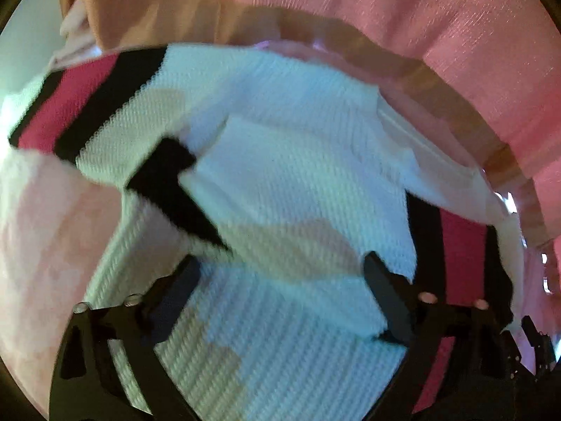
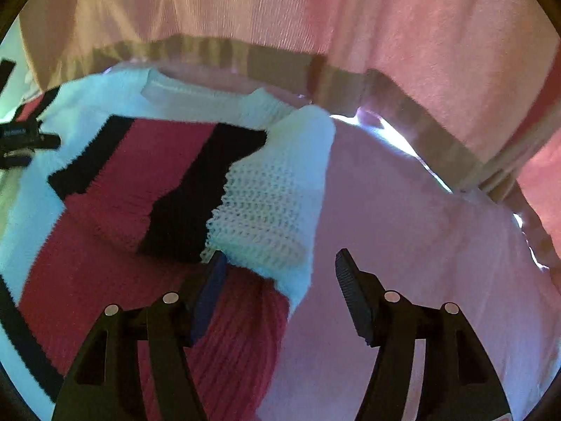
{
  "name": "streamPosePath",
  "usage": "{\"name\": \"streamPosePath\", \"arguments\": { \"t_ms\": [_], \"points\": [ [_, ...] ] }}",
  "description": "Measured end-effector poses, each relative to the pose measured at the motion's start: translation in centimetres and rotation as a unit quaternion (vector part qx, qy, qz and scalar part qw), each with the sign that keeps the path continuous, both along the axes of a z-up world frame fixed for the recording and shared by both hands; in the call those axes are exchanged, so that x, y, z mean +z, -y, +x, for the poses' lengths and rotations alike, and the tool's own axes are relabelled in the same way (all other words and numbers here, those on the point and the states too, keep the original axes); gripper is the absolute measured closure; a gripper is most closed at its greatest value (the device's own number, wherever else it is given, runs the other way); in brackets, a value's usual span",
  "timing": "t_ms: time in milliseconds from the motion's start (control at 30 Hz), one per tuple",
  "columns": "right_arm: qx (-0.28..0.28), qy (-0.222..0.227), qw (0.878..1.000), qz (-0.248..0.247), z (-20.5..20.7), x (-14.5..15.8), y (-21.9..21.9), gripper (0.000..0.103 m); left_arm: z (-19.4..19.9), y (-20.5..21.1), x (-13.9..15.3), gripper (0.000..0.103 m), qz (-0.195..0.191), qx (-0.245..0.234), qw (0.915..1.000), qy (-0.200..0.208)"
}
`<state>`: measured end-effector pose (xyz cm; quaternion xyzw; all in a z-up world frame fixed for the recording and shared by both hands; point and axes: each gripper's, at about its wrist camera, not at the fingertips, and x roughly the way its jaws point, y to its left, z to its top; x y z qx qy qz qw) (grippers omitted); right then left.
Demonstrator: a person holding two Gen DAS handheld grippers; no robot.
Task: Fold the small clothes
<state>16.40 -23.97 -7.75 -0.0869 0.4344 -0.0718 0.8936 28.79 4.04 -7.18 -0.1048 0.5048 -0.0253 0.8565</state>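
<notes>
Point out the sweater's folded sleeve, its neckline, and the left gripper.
folded sleeve (image 2: 270, 207), right wrist view, on the white knit cuff end.
neckline (image 2: 196, 91), right wrist view, on the ribbed collar band.
left gripper (image 1: 280, 280), left wrist view, midway between the open fingertips, above white knit.

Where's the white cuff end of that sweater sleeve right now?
In the right wrist view, the white cuff lies folded over the sweater's red and black stripes, just ahead of the open right gripper, beside the pink cloth.

Dim pink cast, motion blur, fisheye warp

Open left tongs (image 1: 282, 282) over sweater (image 1: 287, 175)
</notes>
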Motion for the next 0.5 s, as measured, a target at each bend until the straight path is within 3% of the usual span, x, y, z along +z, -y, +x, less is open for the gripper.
{"name": "streamPosePath", "arguments": {
  "t_ms": [33, 67, 100, 133, 267, 333, 400, 500],
  "points": [
    [0.002, 0.0, 1.0, 0.005, 0.4, -0.2, 0.1, 0.051, 0.3, 0.3, 0.2, 0.05, 0.007, -0.011, 0.9999, 0.005],
    [0.002, -0.001, 1.0, 0.016, 0.9, -0.3, 0.3, 0.074, 0.5, 0.4, 0.4, 0.061, 0.006, -0.02, 0.9998, 0.007],
    [-0.003, -0.002, 1.0, 0.03, 1.2, -0.2, 0.6, 0.089, 0.7, 0.5, 0.7, 0.085, -0.002, -0.029, 0.9995, 0.01],
    [-0.01, 0.008, 0.999, 0.049, 1.2, 0.3, 1.0, 0.089, 0.9, 0.5, 1.2, 0.092, -0.013, -0.034, 0.9992, 0.016],
    [-0.033, 0.099, 0.986, 0.129, -1.1, 5.9, 3.3, 0.091, 0.5, 0.1, 5.6, 0.094, -0.031, -0.044, 0.9943, 0.092],
    [-0.042, 0.113, 0.982, 0.143, -2.2, 6.6, 4.1, 0.091, 0.3, 0.1, 7.3, 0.093, -0.034, -0.052, 0.9903, 0.124],
    [-0.059, 0.065, 0.989, 0.122, -2.0, 3.9, 4.8, 0.09, 0.4, 0.3, 6.6, 0.092, -0.028, -0.059, 0.989, 0.132],
    [-0.073, -0.041, 0.991, 0.104, -1.3, -1.5, 5.2, 0.088, 1.3, 1.0, 0.9, 0.092, -0.002, -0.064, 0.9963, 0.057]
  ]
}}
